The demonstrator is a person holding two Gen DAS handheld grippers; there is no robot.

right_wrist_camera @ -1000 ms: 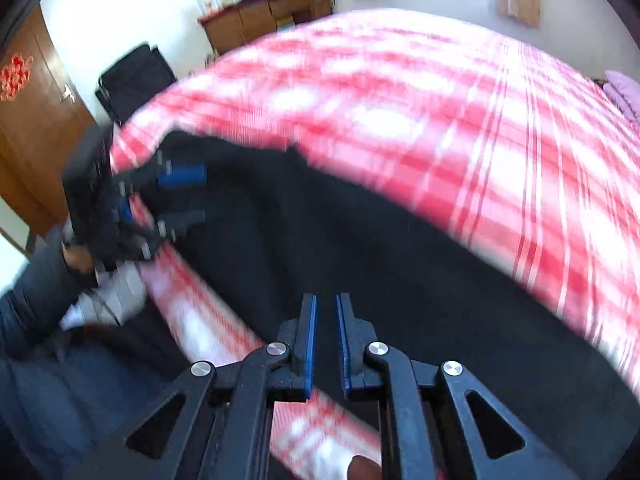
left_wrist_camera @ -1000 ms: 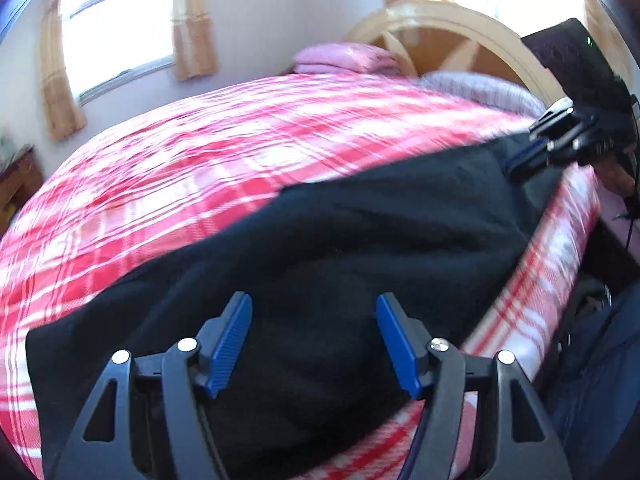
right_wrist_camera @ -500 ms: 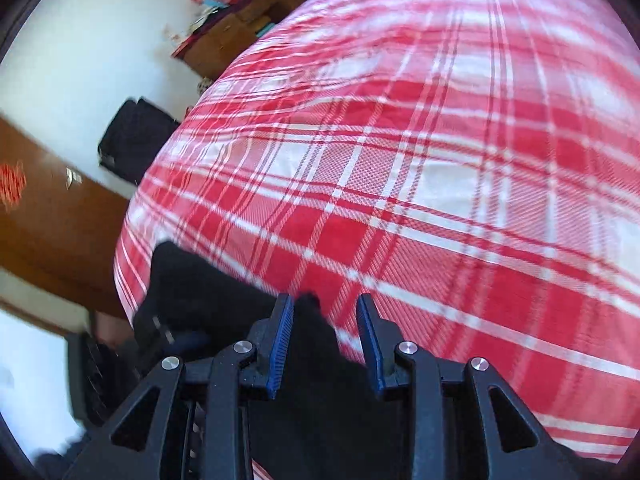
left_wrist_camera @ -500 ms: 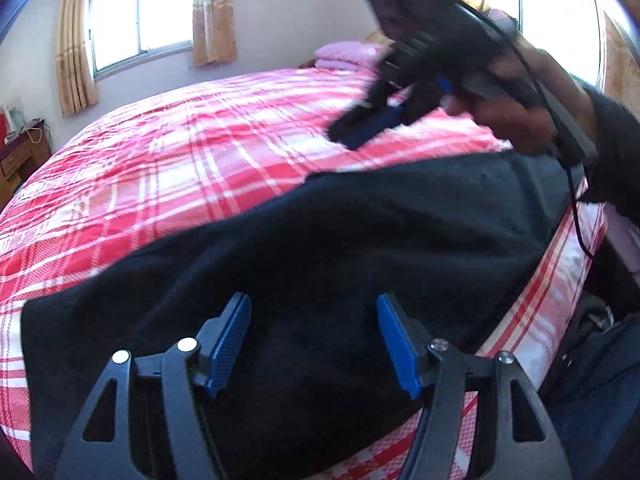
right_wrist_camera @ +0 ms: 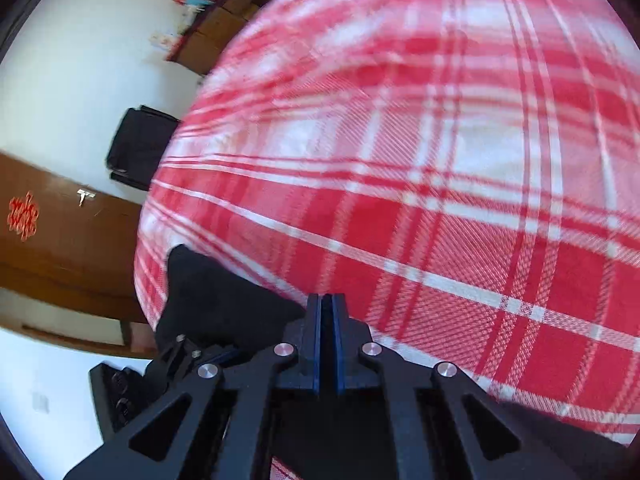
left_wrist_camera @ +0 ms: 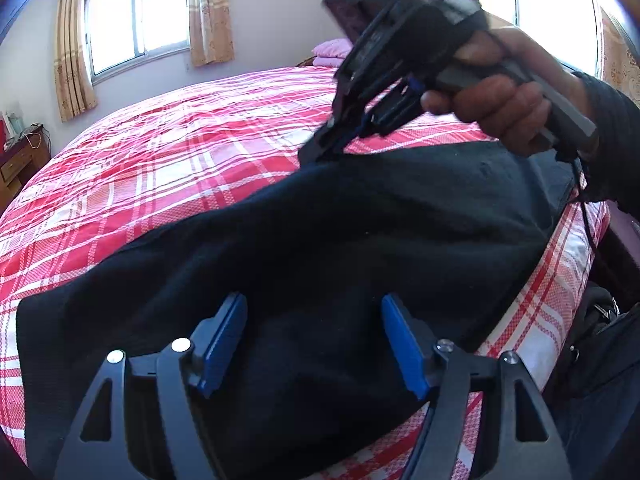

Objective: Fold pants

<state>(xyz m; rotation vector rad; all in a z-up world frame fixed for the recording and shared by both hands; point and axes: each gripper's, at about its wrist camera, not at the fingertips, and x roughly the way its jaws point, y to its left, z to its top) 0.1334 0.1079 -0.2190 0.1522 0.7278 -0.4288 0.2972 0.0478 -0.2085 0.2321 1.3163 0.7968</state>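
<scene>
The black pants [left_wrist_camera: 320,240] lay spread along the near side of the bed [left_wrist_camera: 180,160], on its red and white checked cover, with one long edge close to the side of the mattress. The right claw [left_wrist_camera: 320,150] was at the far long edge of the pants; its jaws had just been closing and now stood together, and in the right wrist view the blue pads [right_wrist_camera: 316,340] met with only a very thin dark line between them. It seemed that they pinched a small bit of the edge, but how much cloth was really inside I could not tell, because the dark fabric and the black claw were hard to separate. This was the first risk: if the bite was only a few threads, the edge could slip out when the hand [left_wrist_camera: 504,108] began to lift or pull it over, and the fold would fall back half done. The left claw [left_wrist_camera: 314,344] was wide open over the middle of the pants, near their lower edge, and it gripped nothing. So the other part of the garment was not held, and a pull from one side alone could drag the whole cloth across the cover or make the fold line crooked. The near edge could also slide off the bed, since it lay so close to the side.
</scene>
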